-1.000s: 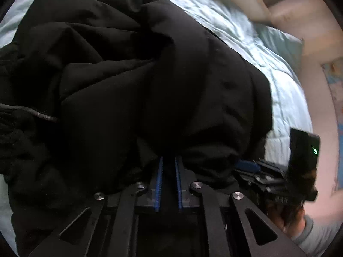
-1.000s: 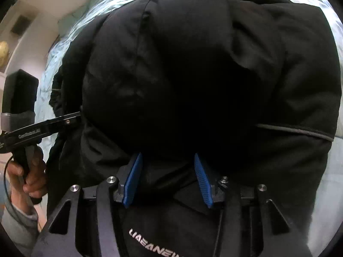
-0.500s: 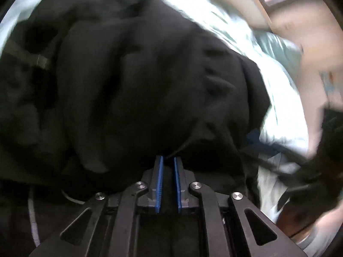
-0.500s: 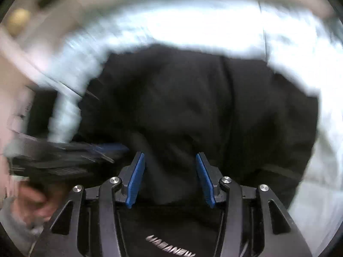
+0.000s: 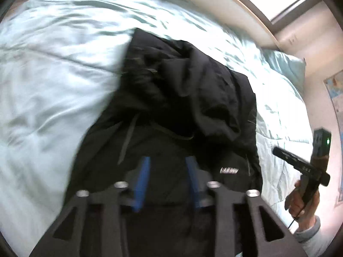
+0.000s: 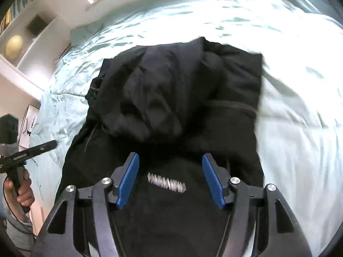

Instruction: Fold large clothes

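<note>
— So, where is the coat (image 5: 184, 98) sitting?

— Right ahead of both sets of jaws, bundled in a dark heap on the pale blue bedspread (image 5: 53, 81). Its near part runs under the fingers of each tool, and a white logo (image 6: 166, 184) shows between the blue pads (image 6: 128, 180) in the right wrist view.

— And the left gripper (image 5: 168, 182)?

— Jaws apart, nothing between them but the black fabric lying below. I cannot tell whether the pads touch the cloth. The view is a little blurred.

— The right gripper (image 6: 170, 180)?

— Jaws wide apart too, above the logo panel, gripping nothing.

— Anything off to the sides?

— From the left wrist view, the other tool shows to the right of the jaws, held in the person's right hand (image 5: 300, 199), over the bedspread beside the coat. From the right wrist view, the left hand (image 6: 21, 190) holds its tool off to the left of the jaws, just beside the coat's edge. Beyond the jaws, past the heap, a pillow (image 5: 285, 64) lies at the far corner, and white shelves (image 6: 25, 49) stand up to the left.
</note>
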{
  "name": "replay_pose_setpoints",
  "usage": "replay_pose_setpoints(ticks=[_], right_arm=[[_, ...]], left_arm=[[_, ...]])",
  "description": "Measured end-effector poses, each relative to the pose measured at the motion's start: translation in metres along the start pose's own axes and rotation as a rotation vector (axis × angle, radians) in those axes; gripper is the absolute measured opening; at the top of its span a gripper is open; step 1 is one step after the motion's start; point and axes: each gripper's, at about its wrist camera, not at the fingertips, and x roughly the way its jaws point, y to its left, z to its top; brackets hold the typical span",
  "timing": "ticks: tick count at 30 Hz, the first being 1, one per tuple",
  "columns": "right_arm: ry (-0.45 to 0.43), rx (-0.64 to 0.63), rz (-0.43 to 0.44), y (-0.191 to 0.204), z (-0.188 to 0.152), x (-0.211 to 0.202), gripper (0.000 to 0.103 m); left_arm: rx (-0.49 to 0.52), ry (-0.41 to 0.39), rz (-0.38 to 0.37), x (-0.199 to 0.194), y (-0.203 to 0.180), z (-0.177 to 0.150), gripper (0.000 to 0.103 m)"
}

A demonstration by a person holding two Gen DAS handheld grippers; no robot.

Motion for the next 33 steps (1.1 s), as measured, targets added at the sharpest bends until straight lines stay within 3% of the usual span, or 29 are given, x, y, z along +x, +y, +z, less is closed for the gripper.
replay_pose_setpoints(ticks=[3,7,13,17,22,27,29,30,31,33], right_arm=[[0.022,0.049,-0.050,-0.013,-0.041,-0.020,0.065],[0.078,0.155,-0.093,-0.041,-0.091,-0.030,0.065],[0.161,0.272,-0.165,-0.058,-0.145,-0.018,0.065],[0.192,0.359,-0.192,-0.062,-0.173,-0.013,0.065],[0.195,0.438,-0.270,-0.054,-0.206,-0.014,0.065],[0.164,0.508,-0.319,-0.050,-0.234,-0.031,0.065],[0.150,0.548,-0.333,-0.056,-0.244,-0.039,0.065],[0.141,0.573,-0.322,-0.060,-0.249,-0.043,0.065],[0.132,0.594,-0.306,-0.064,-0.253,-0.046,0.065],[0.124,0.623,-0.276,-0.075,-0.260,-0.046,0.065]], left_arm=[[-0.035,-0.005,0.022,-0.021,0.025,-0.024,0.054],[-0.117,0.038,0.037,-0.019,0.063,-0.051,0.054],[-0.209,0.162,0.035,-0.001,0.132,-0.091,0.054],[-0.251,0.263,-0.037,0.017,0.168,-0.109,0.054],[-0.183,0.338,-0.042,0.034,0.182,-0.110,0.054],[-0.116,0.405,-0.168,0.047,0.177,-0.101,0.053],[-0.054,0.391,-0.188,0.043,0.163,-0.100,0.040],[-0.006,0.380,-0.194,0.040,0.155,-0.100,0.019],[0.057,0.358,-0.201,0.034,0.142,-0.101,0.016],[0.079,0.341,-0.208,0.028,0.133,-0.100,0.016]])
